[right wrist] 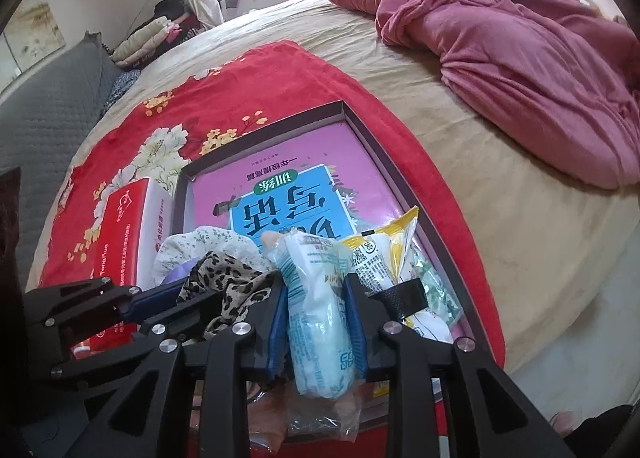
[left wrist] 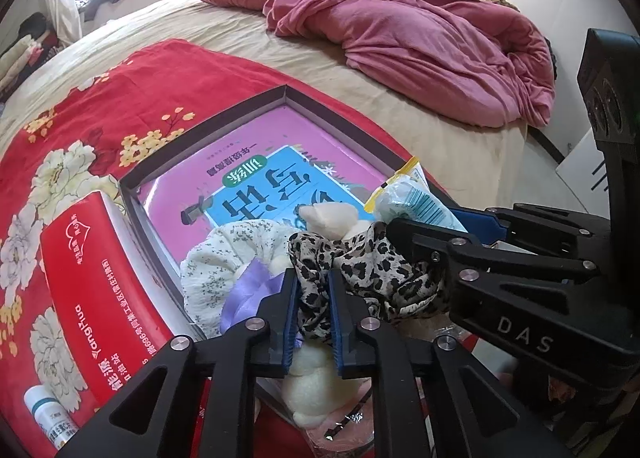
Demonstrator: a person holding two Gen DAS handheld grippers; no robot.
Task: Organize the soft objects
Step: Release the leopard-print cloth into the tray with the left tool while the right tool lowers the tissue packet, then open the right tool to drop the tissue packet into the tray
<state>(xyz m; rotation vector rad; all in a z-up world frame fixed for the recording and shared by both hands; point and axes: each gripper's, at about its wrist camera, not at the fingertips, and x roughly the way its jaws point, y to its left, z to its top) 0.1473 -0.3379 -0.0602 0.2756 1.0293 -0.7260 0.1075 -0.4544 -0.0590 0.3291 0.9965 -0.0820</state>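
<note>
A dark-rimmed shallow box (left wrist: pixel 224 114) (right wrist: pixel 264 126) lies on the bed with a pink book (left wrist: pixel 260 162) inside. My left gripper (left wrist: pixel 312 282) (right wrist: pixel 196 294) is shut on a leopard-print scrunchie (left wrist: pixel 360 262) at the box's near end; the fabric fills the gap between the blue pads. Beside it lie a white floral scrunchie (left wrist: pixel 224 258), a purple one (left wrist: pixel 244 290) and a cream plush piece (left wrist: pixel 328 218). My right gripper (right wrist: pixel 316 286) (left wrist: pixel 428 224) is shut on a pale blue plastic packet (right wrist: pixel 316 318) (left wrist: pixel 416 206), next to a yellow-white packet (right wrist: pixel 384 254).
A red tissue box (left wrist: pixel 92 278) (right wrist: pixel 124 226) stands left of the dark box on a red floral cloth (left wrist: pixel 80 118). A small white bottle (left wrist: pixel 44 414) lies near the left edge. A rumpled pink quilt (left wrist: pixel 400 18) covers the far right of the bed.
</note>
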